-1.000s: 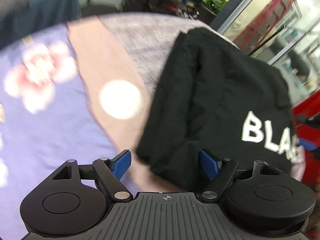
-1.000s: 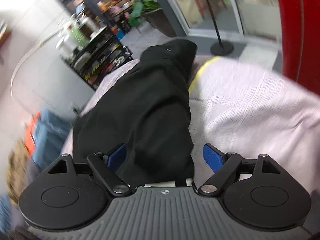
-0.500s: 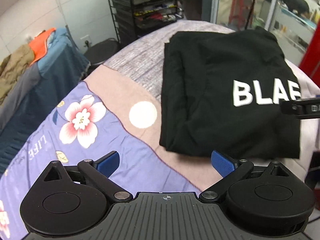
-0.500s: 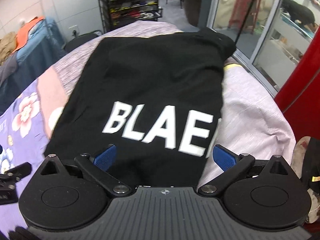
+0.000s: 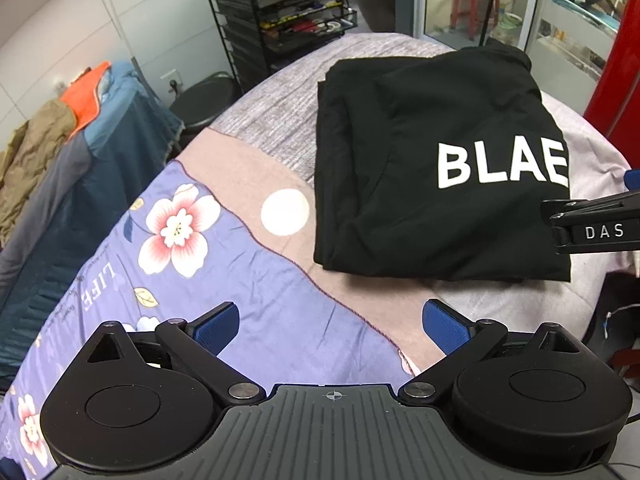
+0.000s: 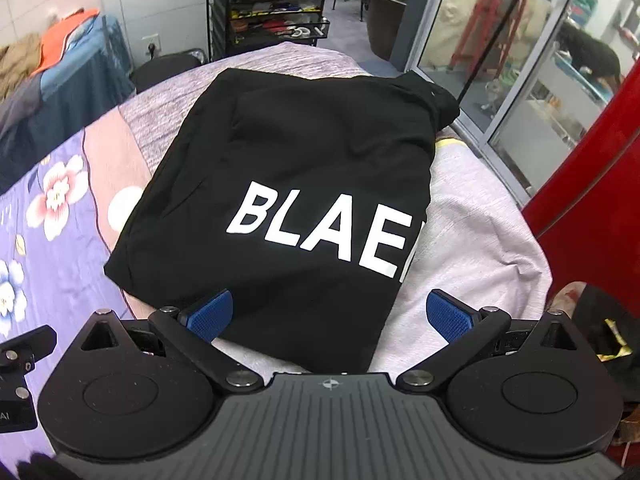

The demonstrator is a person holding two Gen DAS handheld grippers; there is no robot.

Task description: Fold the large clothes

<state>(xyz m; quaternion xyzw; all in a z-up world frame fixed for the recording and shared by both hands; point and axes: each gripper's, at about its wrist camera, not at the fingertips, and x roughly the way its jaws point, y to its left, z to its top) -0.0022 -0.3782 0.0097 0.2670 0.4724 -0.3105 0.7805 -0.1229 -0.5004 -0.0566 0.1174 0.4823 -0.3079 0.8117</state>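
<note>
A bed (image 5: 248, 168) fills the middle of both views, covered by a lilac sheet printed with pink flowers (image 5: 178, 230), a dusty-pink band with a white dot (image 5: 285, 213), and a grey-mauve ribbed blanket (image 6: 472, 216) toward the right. Behind it, at upper centre, stands a black wire rack (image 5: 280, 12) crowded with small items; at upper left a heap of blue, orange and tan clothes (image 5: 72, 128); at the right edge a glossy red panel (image 6: 592, 168) and glass doors.

The black garment (image 6: 304, 168), soft and matte, lies folded into a rough rectangle on the bed, with white block letters "BLAE" on top.

The left claw (image 5: 330, 322) hangs over the sheet, its blue ribbed pads wide apart and empty. The right claw (image 6: 328, 314) is likewise spread wide, the garment's near edge lying below and between its pads, not pinched.
</note>
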